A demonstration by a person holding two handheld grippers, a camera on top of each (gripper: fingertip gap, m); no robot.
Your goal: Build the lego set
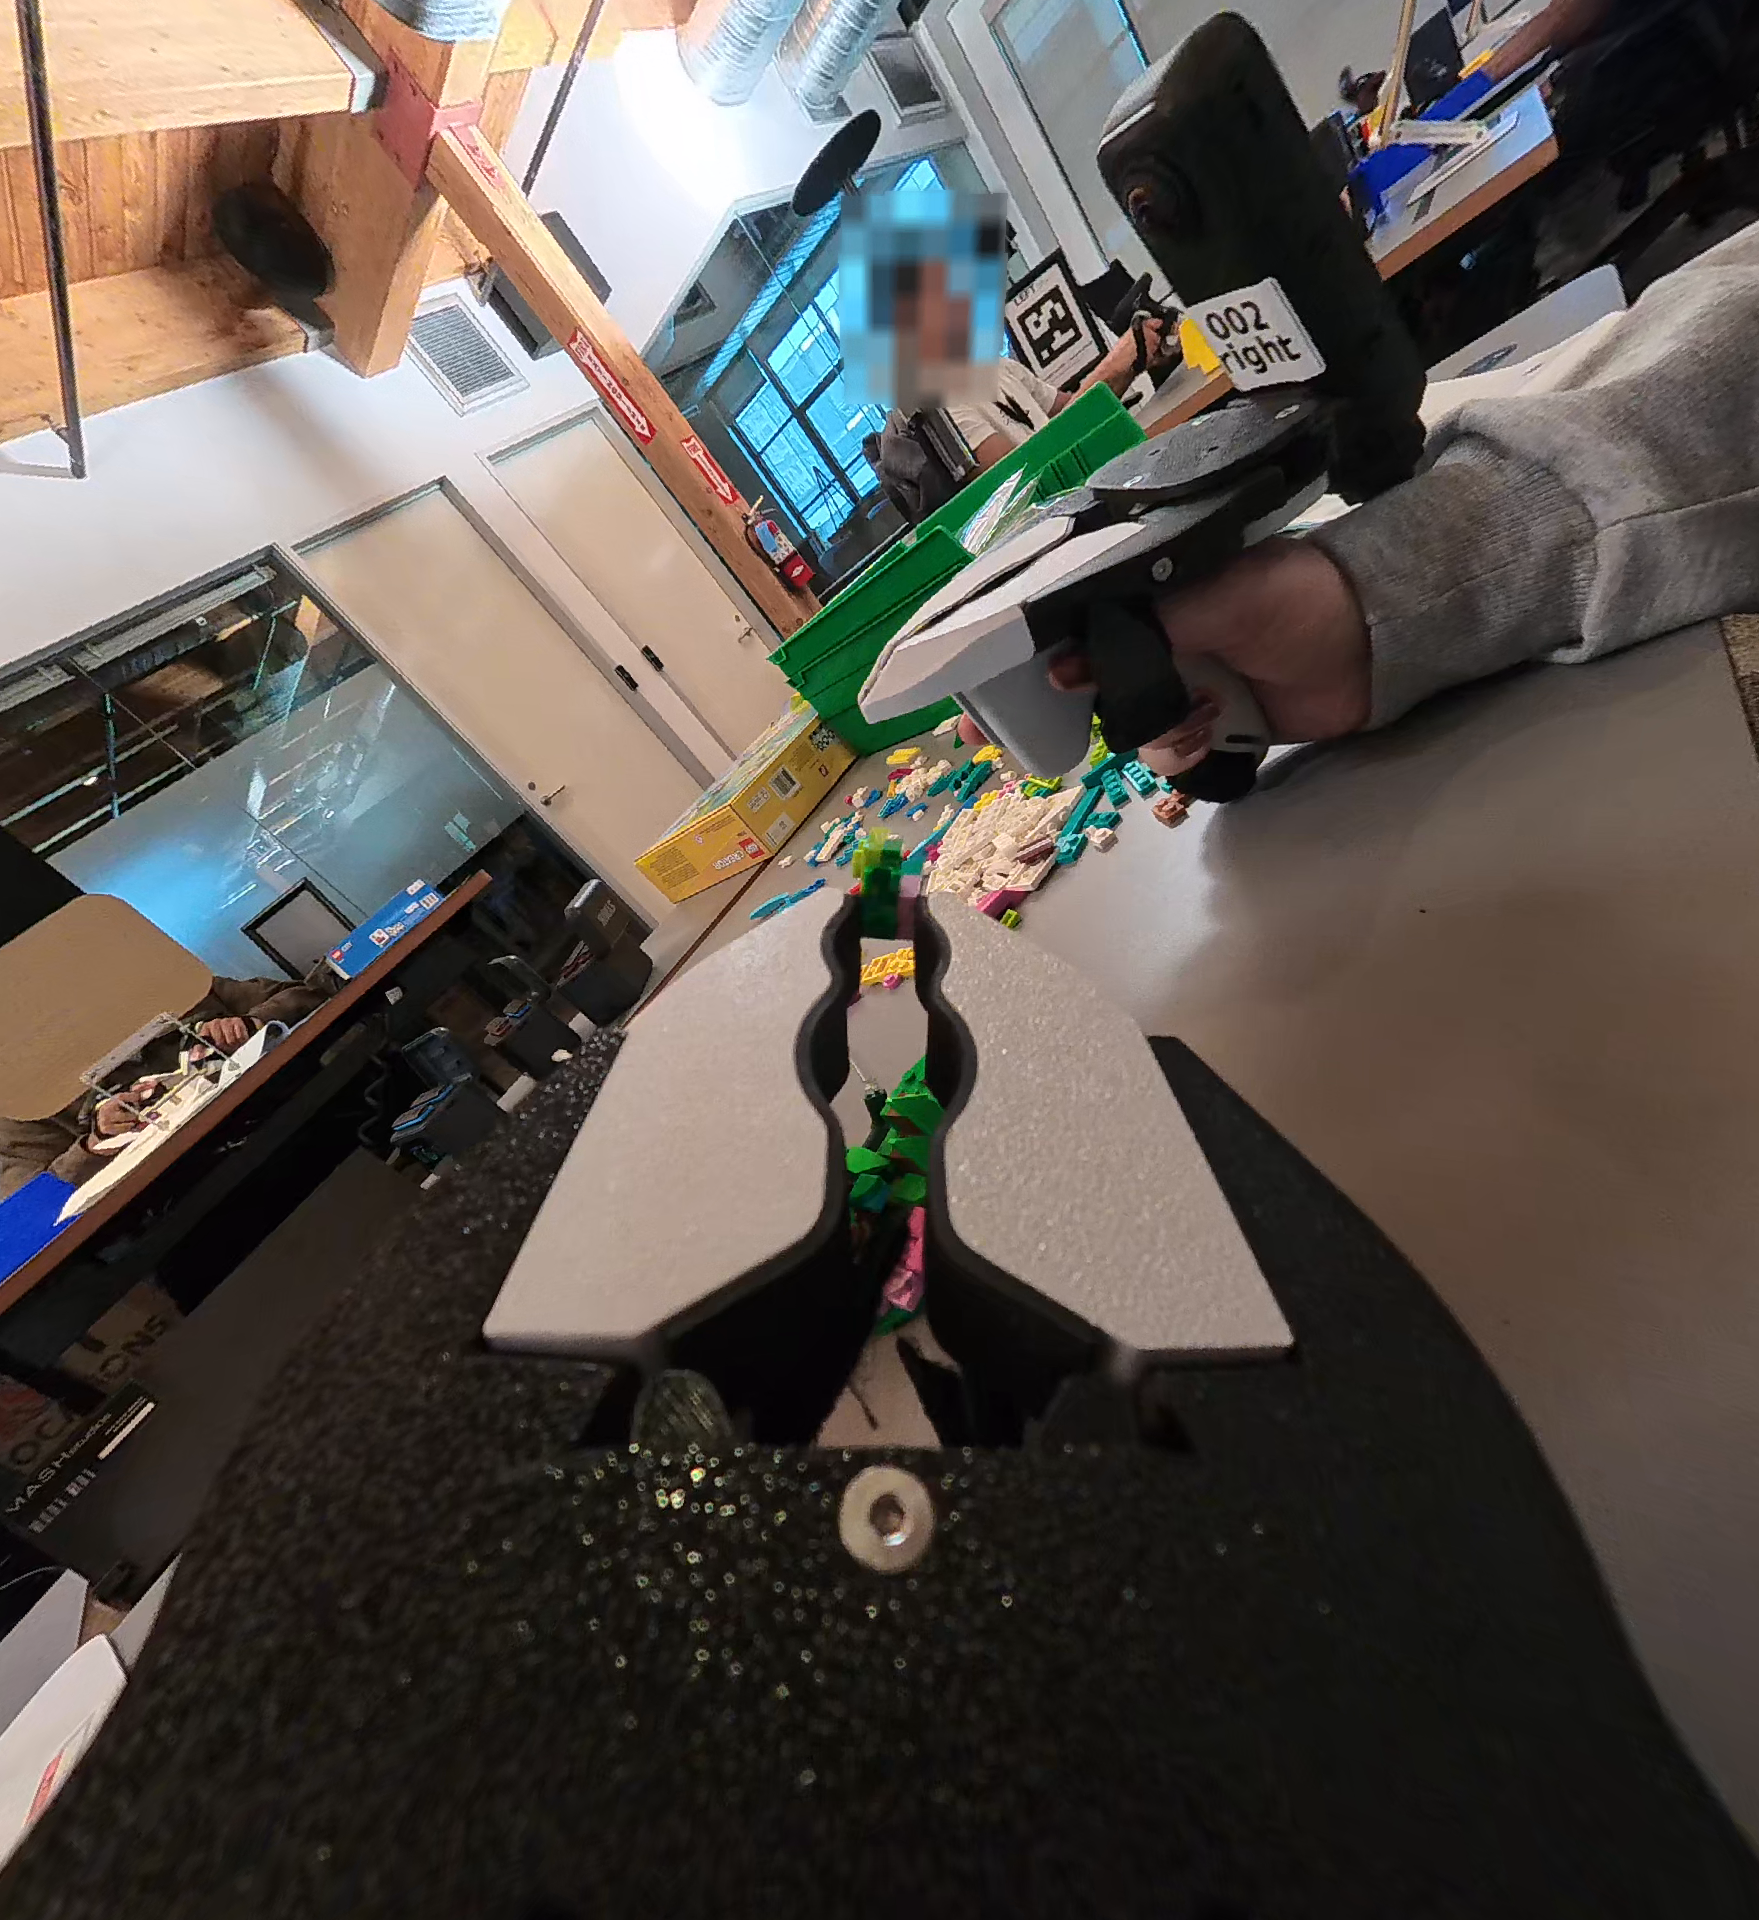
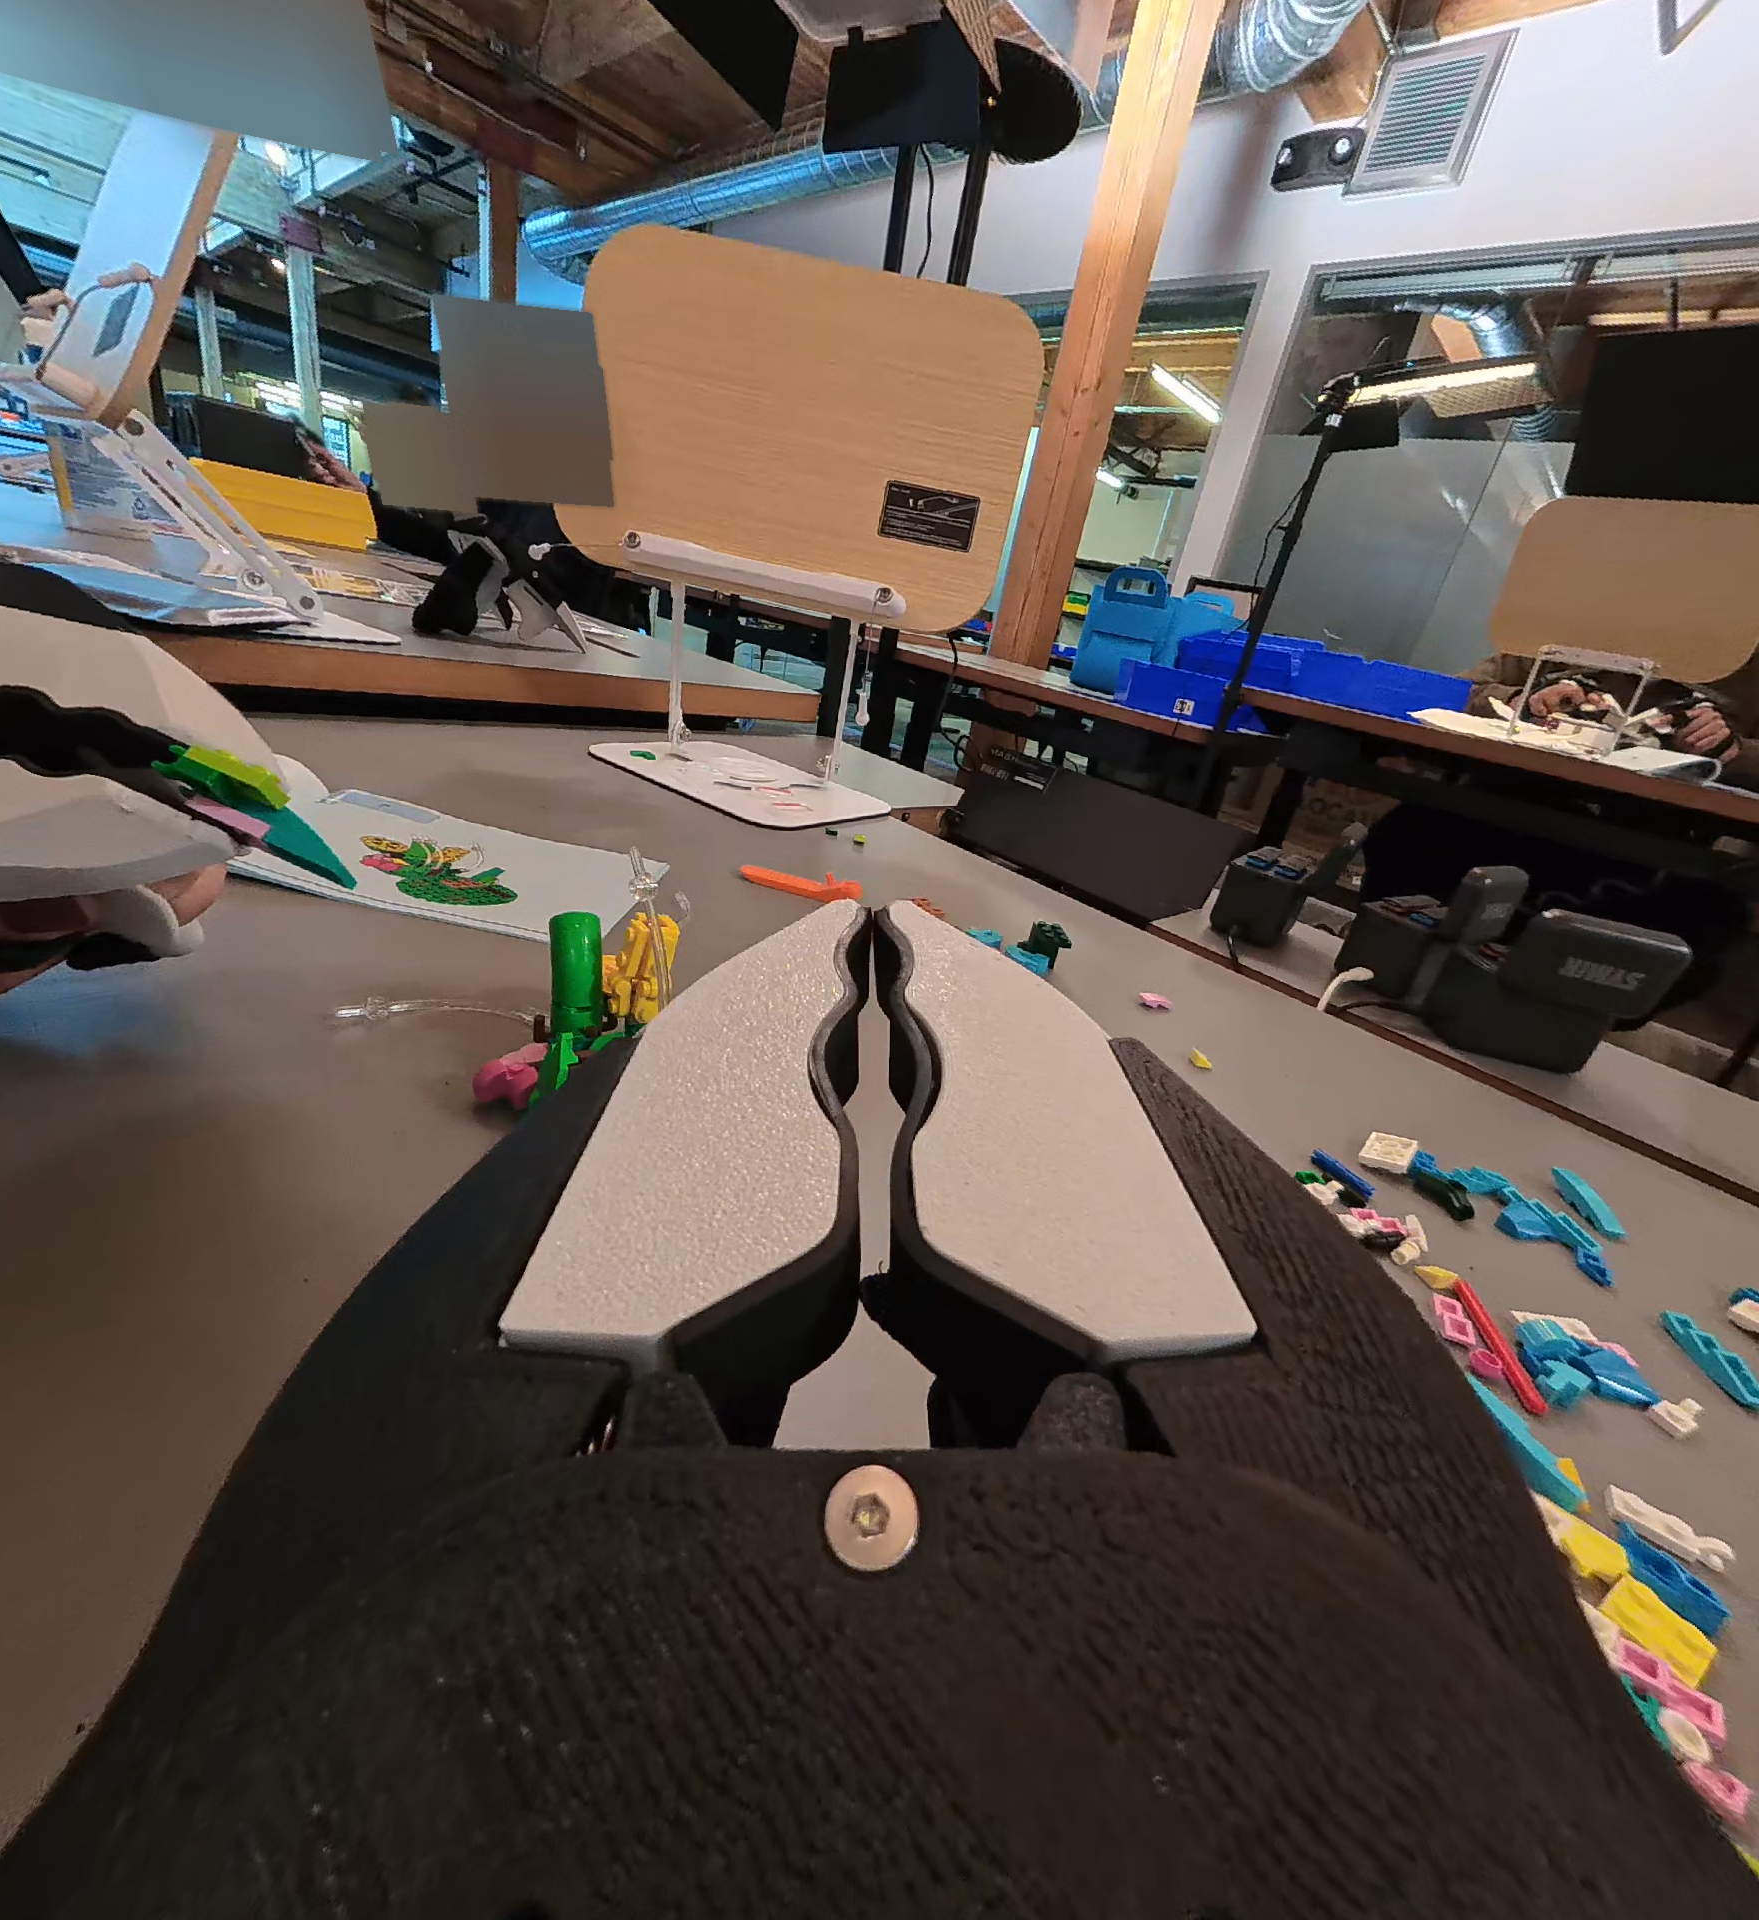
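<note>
Closed on nothing, the right hand-held gripper (image 2: 871,914) hovers over the grey surface (image 2: 179,1195) beside a green-and-yellow brick model (image 2: 594,987); farther left, the left hand-held gripper (image 1: 885,914) pinches a small green-and-pink brick assembly (image 1: 883,883), loose bricks (image 1: 1000,831) scattered beyond.

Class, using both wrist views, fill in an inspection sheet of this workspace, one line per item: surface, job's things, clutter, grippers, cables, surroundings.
Surface: grey table, mostly bare nearby.
Job's things: small brick build; open booklet.
Clutter: loose bricks scattered; yellow box; green bins; orange tool.
Grippers: left gripper shut on green and pink bricks; right gripper shut, nothing between its tips.
Cables: white cable by the dark cases.
Surroundings: wooden board on a stand; other tables; people seated.
</note>
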